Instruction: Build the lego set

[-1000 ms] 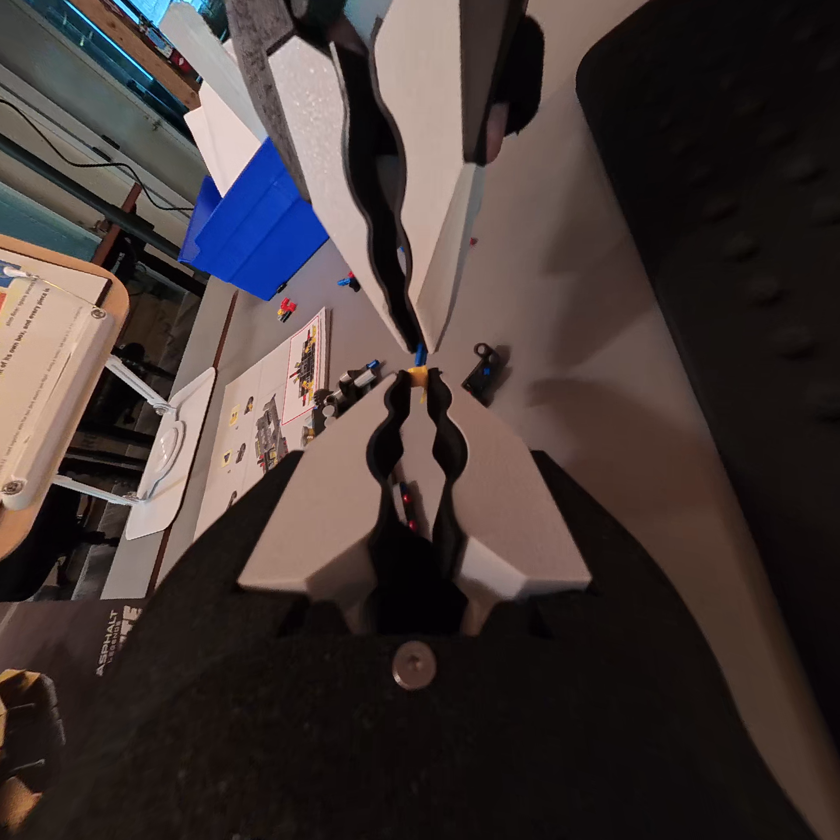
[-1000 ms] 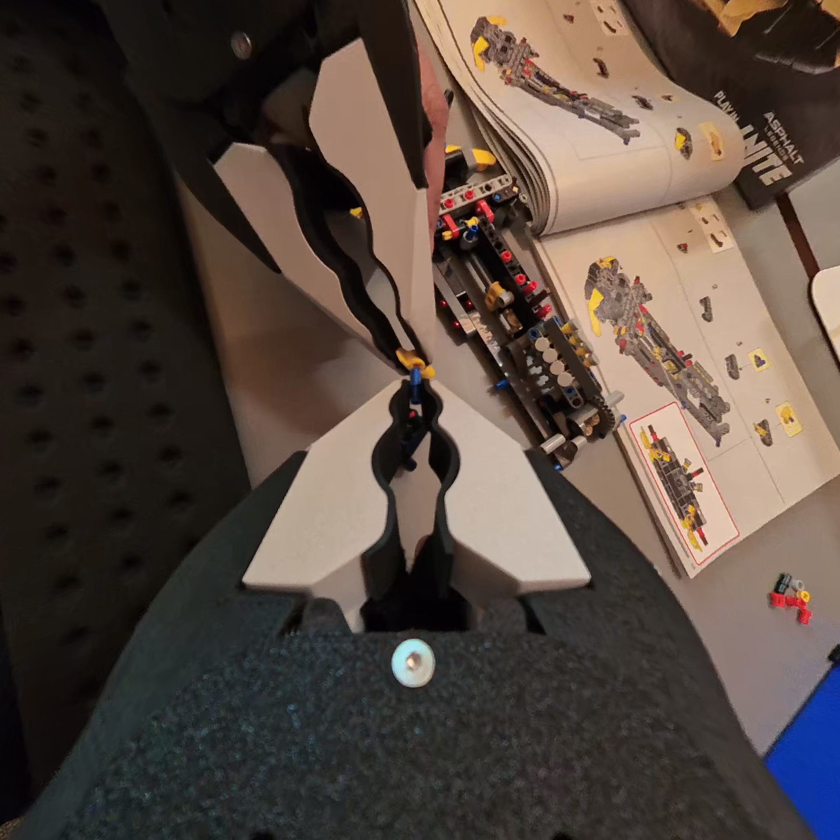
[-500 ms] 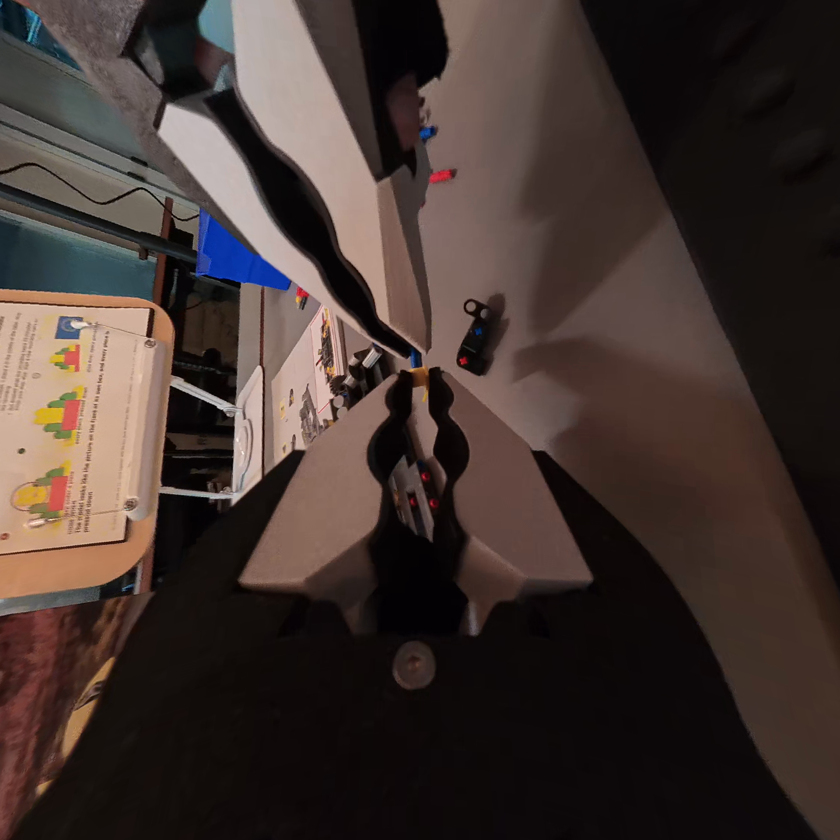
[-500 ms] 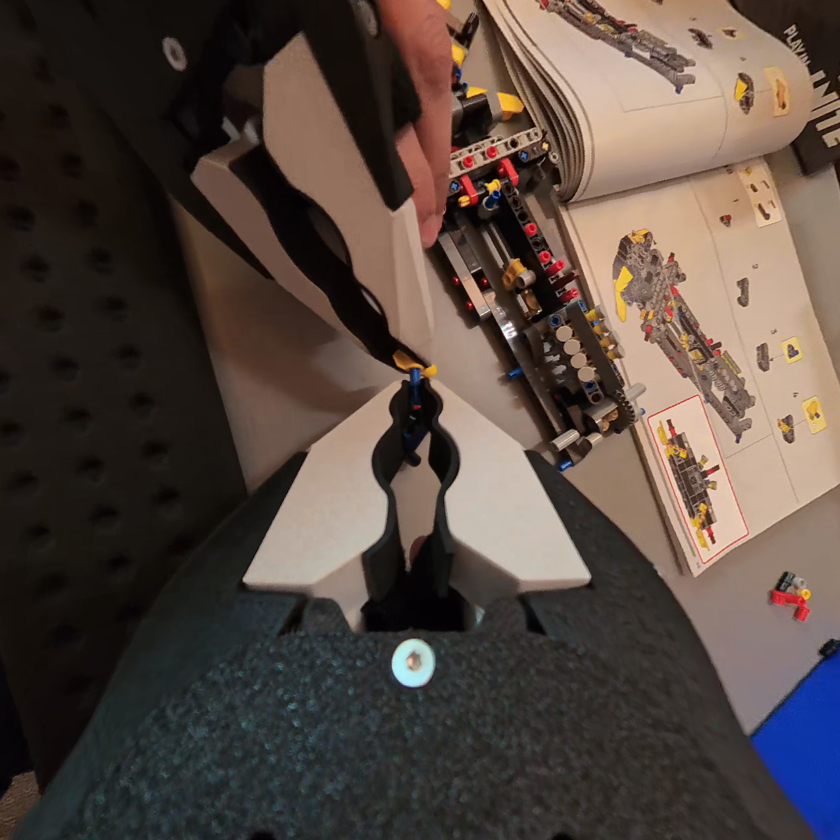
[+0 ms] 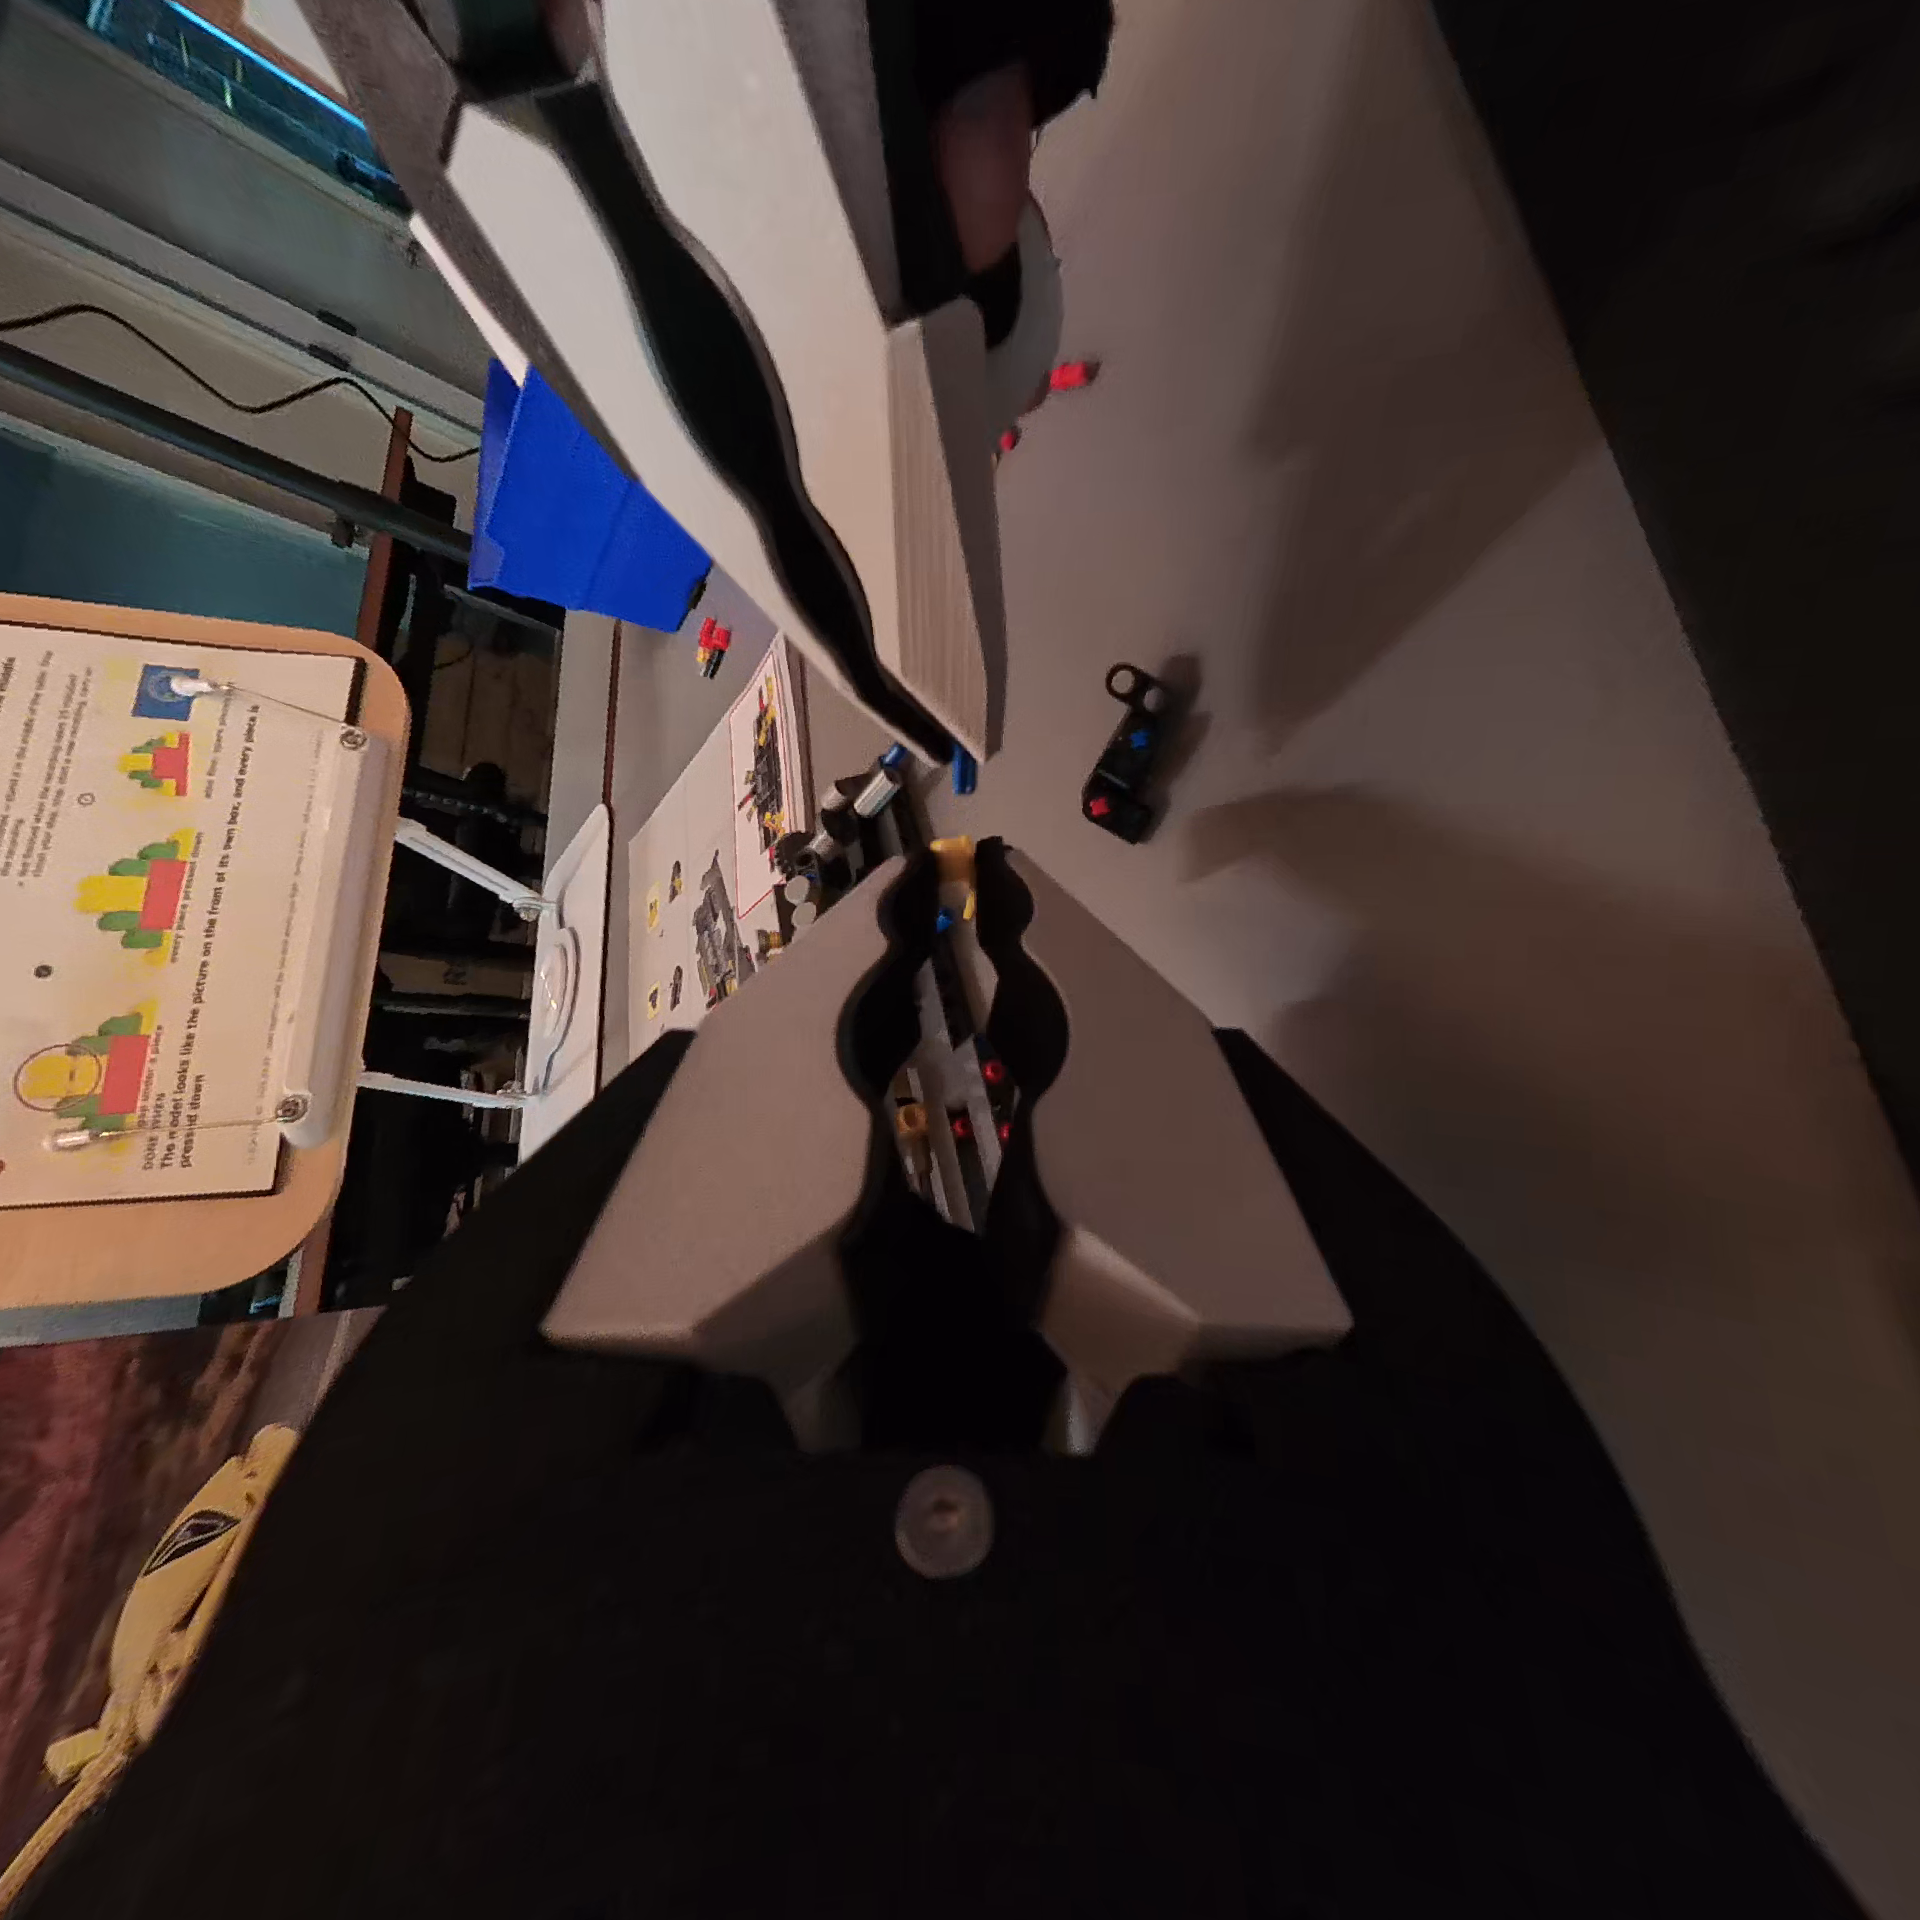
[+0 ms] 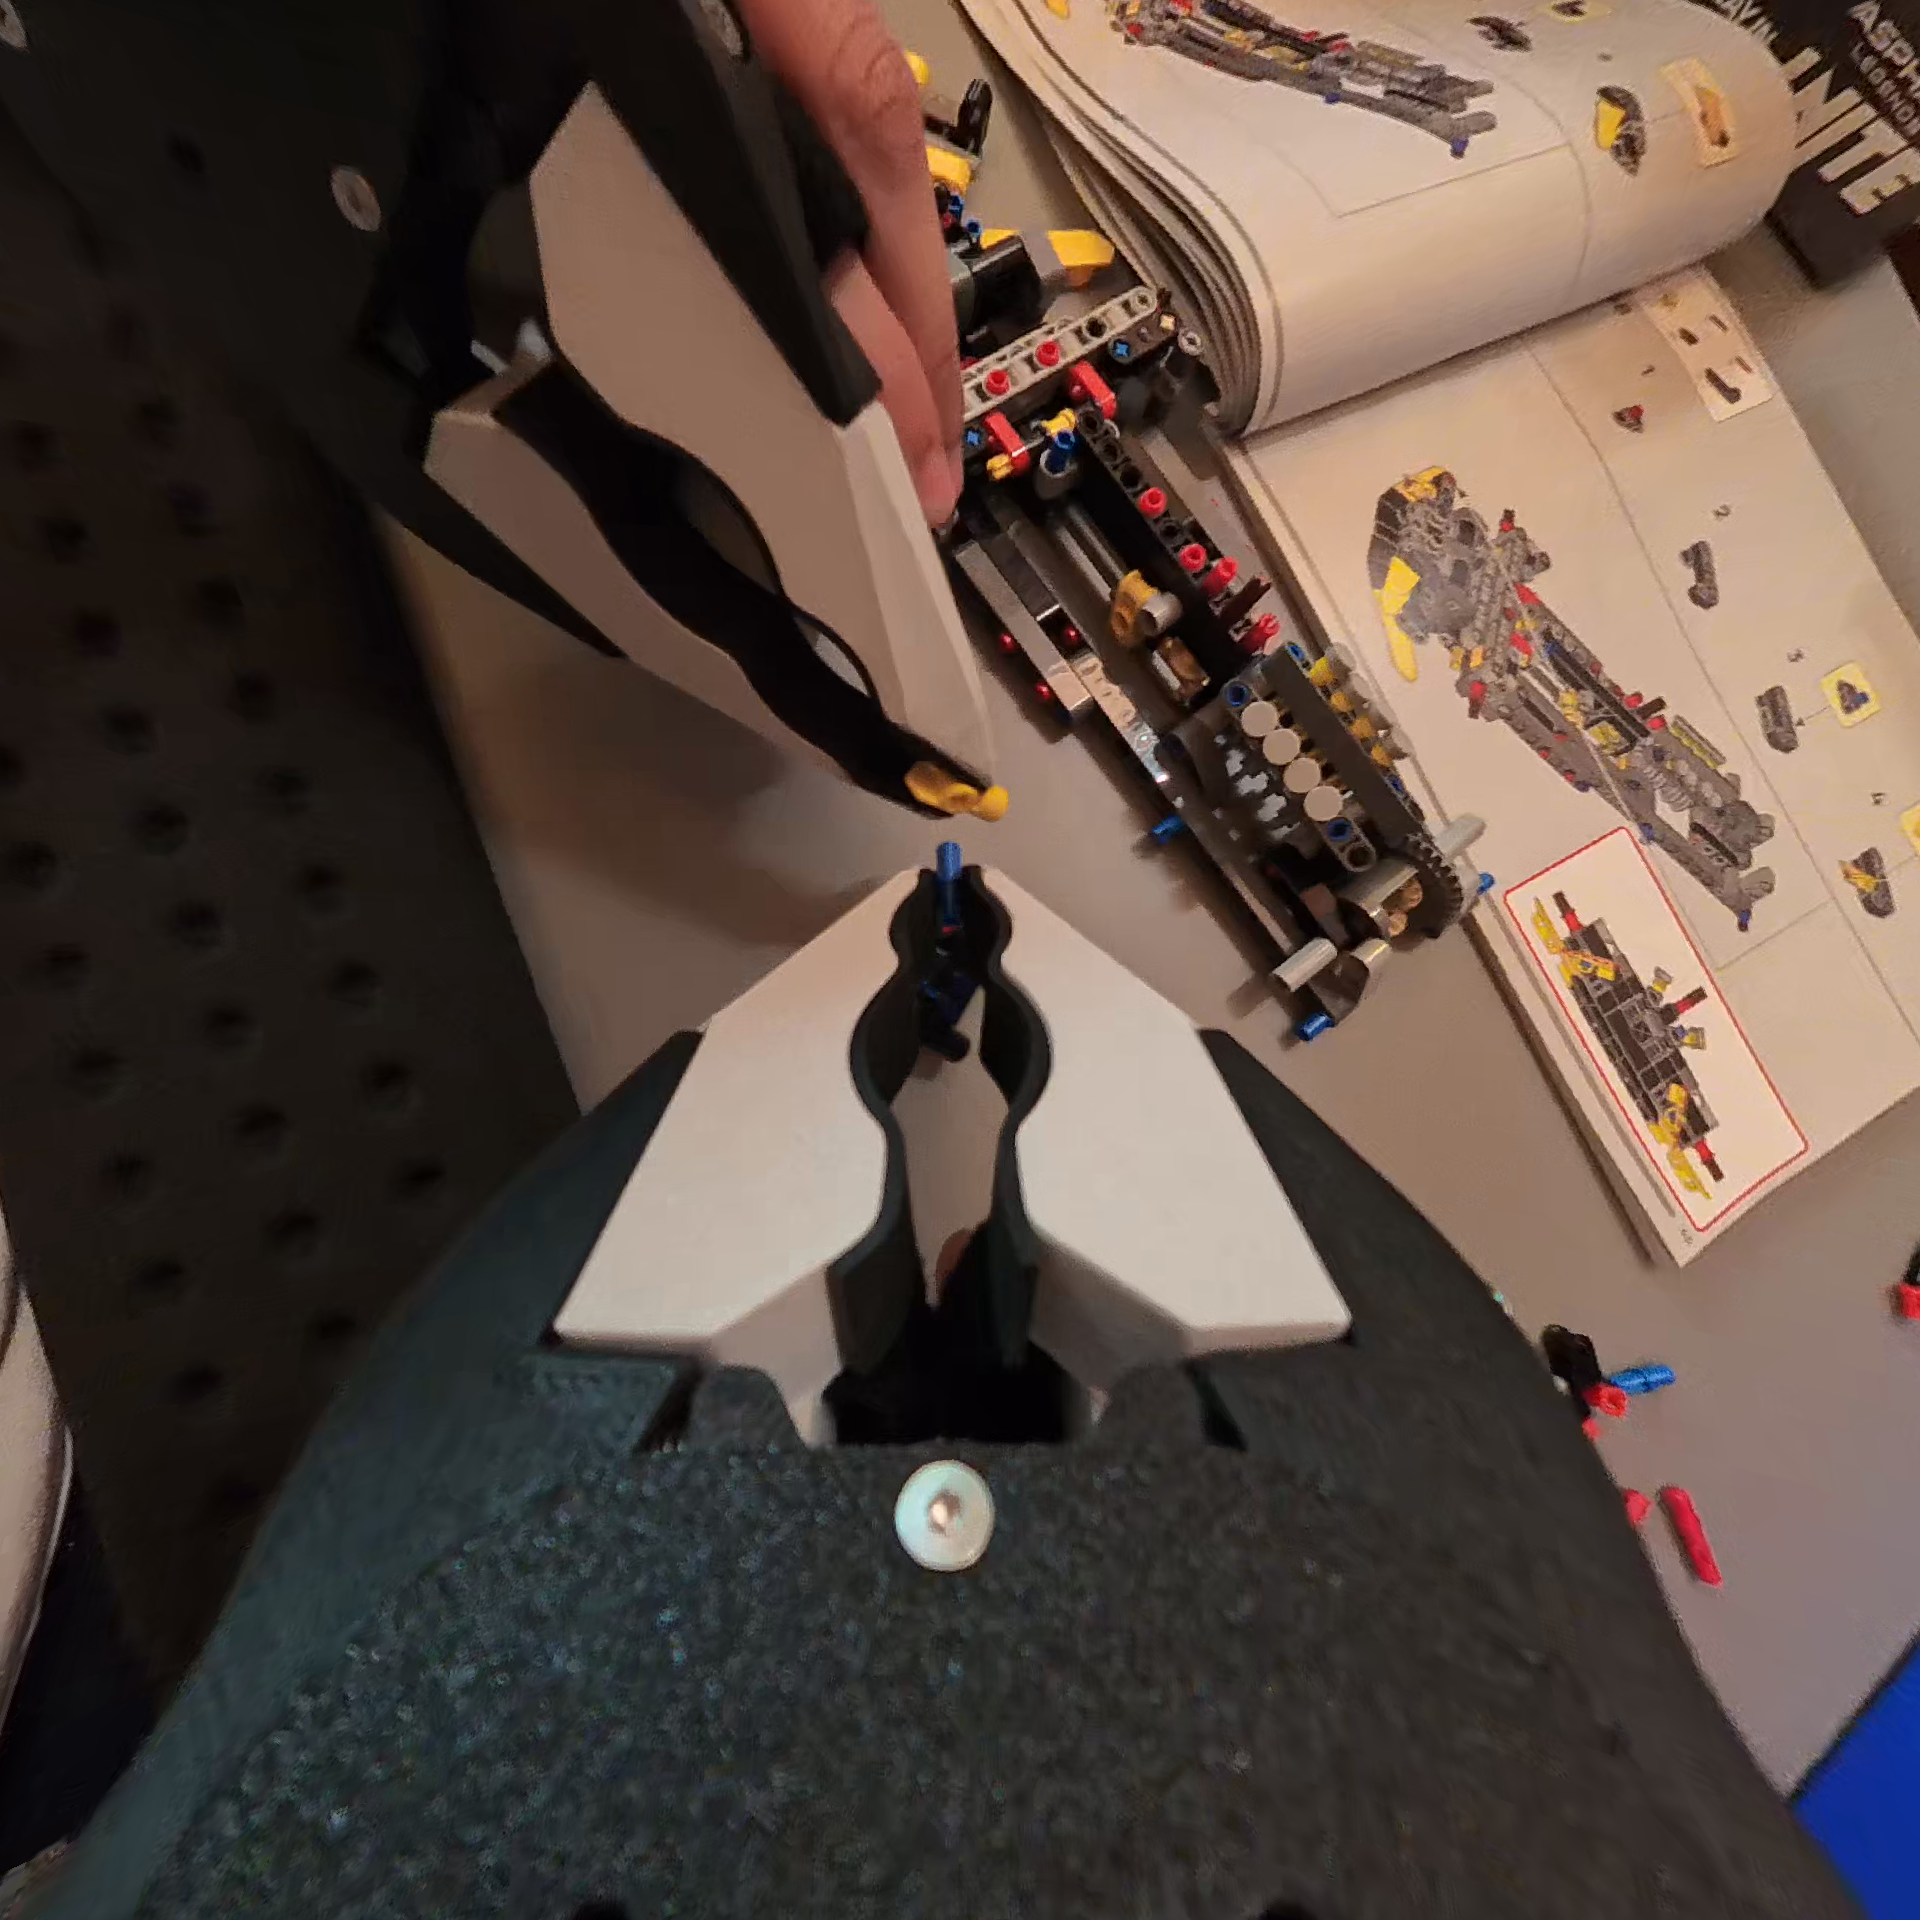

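Where the grey desk (image 6: 1351, 1299) meets its left edge in the right wrist view, a dark perforated surface (image 6: 187, 727) takes over. Right of it, the left gripper (image 6: 951, 795) reaches down with its fingers closed on a small yellow piece (image 6: 951, 798). Just below, apart from it by a small gap, the right gripper (image 6: 948, 883) has its fingers clamped on a blue pin (image 6: 948, 868) that pokes out past the tips. Further right lies the partly built lego model (image 6: 1195, 665), long and dark with red, blue and yellow pins, resting against the open instruction booklet (image 6: 1558, 675). Loose red and blue pieces (image 6: 1621, 1382) sit near the right edge, and a blue bin (image 6: 1870, 1766) is cut off at the corner.

In the left wrist view, a board with a printed sheet (image 5: 177, 914) stands at the left, the same blue bin (image 5: 582, 520) beyond it, and a small black piece (image 5: 1127, 769) lies alone on the desk to the right. The room behind is dim, and the far shelving is hard to make out. A person's hand (image 6: 904, 260) on the left gripper hides part of the model's far end.
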Motion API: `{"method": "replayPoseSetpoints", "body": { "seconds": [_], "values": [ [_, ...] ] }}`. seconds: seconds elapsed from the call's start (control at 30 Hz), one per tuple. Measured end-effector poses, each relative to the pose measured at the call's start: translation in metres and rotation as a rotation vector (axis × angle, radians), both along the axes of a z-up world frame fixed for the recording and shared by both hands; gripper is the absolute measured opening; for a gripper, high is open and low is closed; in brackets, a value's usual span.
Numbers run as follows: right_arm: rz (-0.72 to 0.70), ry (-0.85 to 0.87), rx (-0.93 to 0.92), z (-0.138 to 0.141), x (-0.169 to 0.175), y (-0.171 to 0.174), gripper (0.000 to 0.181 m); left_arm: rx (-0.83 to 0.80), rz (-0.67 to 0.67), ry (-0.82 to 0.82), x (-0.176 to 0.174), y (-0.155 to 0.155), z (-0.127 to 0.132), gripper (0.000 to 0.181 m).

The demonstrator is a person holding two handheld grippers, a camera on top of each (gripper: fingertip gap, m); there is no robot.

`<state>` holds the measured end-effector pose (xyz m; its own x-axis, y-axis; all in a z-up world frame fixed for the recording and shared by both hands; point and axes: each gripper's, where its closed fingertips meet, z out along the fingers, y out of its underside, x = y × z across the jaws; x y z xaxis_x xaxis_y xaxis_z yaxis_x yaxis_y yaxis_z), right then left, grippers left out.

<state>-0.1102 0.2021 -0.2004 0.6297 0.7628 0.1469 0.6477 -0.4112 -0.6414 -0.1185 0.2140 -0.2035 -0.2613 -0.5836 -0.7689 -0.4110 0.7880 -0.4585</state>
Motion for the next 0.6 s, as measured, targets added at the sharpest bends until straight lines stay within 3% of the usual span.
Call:
{"method": "replayPoseSetpoints", "body": {
  "seconds": [0.6],
  "values": [
    [0.028, -0.037, -0.024, -0.0067, -0.0048, 0.0020, 0.003, 0.165, -0.022, 0.023, 0.0028, -0.0029, -0.0052, 0.005]
  ]
}}
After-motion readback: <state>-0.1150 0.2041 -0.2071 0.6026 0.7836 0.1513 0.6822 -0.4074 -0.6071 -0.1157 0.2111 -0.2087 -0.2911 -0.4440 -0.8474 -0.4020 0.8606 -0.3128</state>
